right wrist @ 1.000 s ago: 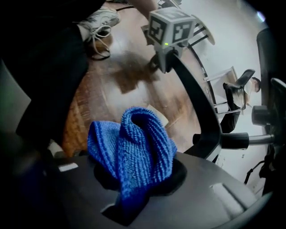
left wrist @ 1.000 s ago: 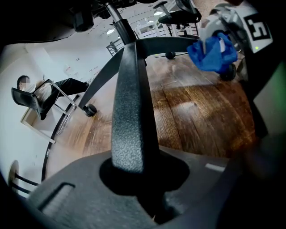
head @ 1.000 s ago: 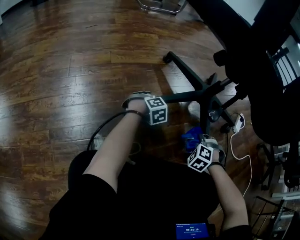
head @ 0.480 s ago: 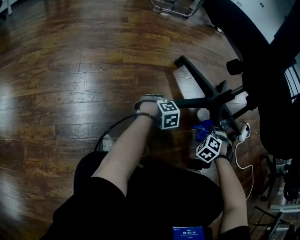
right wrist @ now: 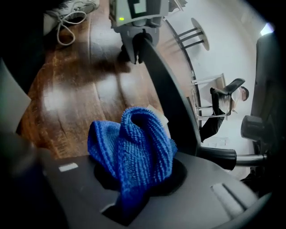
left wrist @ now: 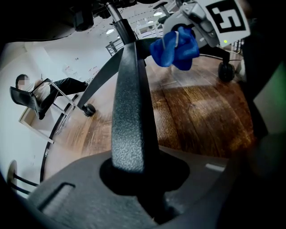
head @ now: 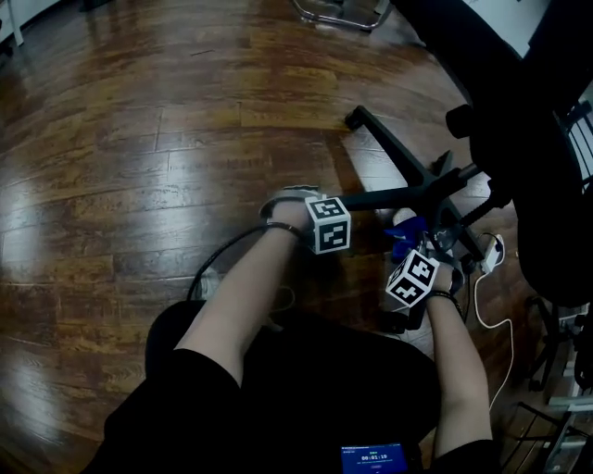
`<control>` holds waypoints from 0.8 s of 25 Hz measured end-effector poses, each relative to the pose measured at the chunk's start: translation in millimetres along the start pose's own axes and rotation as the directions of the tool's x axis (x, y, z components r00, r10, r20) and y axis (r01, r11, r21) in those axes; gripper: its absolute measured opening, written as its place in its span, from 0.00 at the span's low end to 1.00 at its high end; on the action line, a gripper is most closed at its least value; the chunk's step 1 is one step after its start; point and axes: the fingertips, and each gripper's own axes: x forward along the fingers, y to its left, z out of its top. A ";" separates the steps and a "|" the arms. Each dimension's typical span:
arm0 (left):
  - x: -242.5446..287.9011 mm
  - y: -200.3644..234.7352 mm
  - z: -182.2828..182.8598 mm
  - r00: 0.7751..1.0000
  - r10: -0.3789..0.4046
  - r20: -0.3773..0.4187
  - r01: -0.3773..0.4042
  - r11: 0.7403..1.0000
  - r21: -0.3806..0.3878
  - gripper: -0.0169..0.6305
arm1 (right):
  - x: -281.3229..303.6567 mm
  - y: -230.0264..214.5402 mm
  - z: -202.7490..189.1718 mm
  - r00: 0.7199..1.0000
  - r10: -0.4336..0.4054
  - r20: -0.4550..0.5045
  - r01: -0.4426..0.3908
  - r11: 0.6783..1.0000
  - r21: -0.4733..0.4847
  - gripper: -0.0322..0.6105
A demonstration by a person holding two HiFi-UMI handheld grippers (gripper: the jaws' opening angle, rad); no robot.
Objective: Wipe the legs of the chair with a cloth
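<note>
- The glossy wood floor point(head: 139, 139) fills most of the head view, with glare patches on its left side.
- The black chair point(head: 519, 111) looms at the upper right. Its star base is spread out below, and one spoke runs up-left to a caster point(head: 355, 118).
- The person's dark-clad lap point(head: 278, 398) sits at the bottom, with both bare forearms reaching forward and down from it.
- The left forearm goes straight out and the left gripper point(head: 345, 201) tilts down onto the near chair leg point(head: 398, 195). Its jaws are narrow and clamped round that textured black bar, which runs straight out from between them in the left gripper view.
- The right forearm comes in from the lower right, with the right gripper point(head: 412, 253) angled down, closer to the hub than the left one.
- The right jaws are closed on a bunched blue cloth point(right wrist: 134, 152), which bulges up out of them.
- The cloth sits just beside the same leg, on the person's side of it. Whether it actually presses on the leg, I can't tell.
- Hub and further spokes crowd in just beyond the cloth.
- A white plug point(head: 492, 249) with its cable trails on the floor right of the base.
- A shoe point(right wrist: 73, 8) with white laces is near the left gripper.
</note>
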 end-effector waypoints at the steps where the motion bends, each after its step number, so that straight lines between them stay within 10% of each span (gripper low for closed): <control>1: 0.0 -1.1 0.0 1.000 -0.004 -0.001 0.004 1.000 -0.001 0.12 | -6.9 15.2 -2.6 1.000 0.026 -0.001 -0.026 1.000 -0.005 0.18; 10: 1.7 -1.2 -1.8 1.000 -0.008 -0.013 0.008 1.000 -0.007 0.12 | -56.0 125.4 -24.4 0.964 0.260 -0.046 -0.263 0.962 -0.070 0.18; 20: 0.1 0.2 1.9 1.000 0.010 -0.013 -0.010 1.000 -0.007 0.12 | 0.8 7.1 -8.8 0.999 0.050 -0.008 -0.050 0.998 0.026 0.18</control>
